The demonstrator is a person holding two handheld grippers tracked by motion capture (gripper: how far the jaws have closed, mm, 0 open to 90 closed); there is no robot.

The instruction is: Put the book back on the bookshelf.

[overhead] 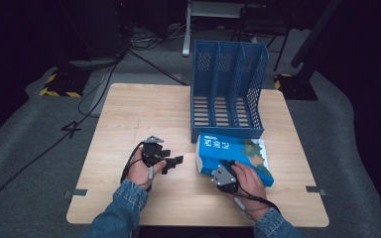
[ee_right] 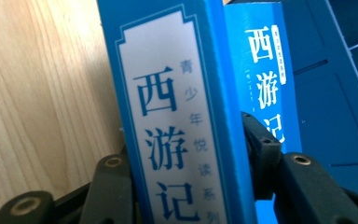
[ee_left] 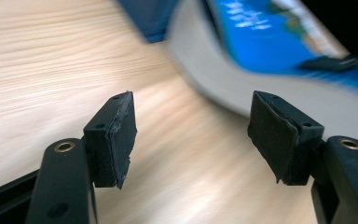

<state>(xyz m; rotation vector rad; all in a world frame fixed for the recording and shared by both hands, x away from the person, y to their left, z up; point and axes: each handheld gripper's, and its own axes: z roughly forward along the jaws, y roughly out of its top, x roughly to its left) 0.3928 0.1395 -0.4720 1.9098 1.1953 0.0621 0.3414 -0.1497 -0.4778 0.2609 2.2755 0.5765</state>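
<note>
Wooden table [overhead: 144,109], grey carpet [overhead: 25,124], dark room

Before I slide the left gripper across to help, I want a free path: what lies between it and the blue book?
Nothing: bare light wooden tabletop separates left gripper from thick blue book, in the high view.

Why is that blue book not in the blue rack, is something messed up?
Nothing looks broken or spilled. The blue book lies on the table before the blue rack, whose slots look bare. The right gripper clamps its spine; the left gripper is open beside it.
</note>
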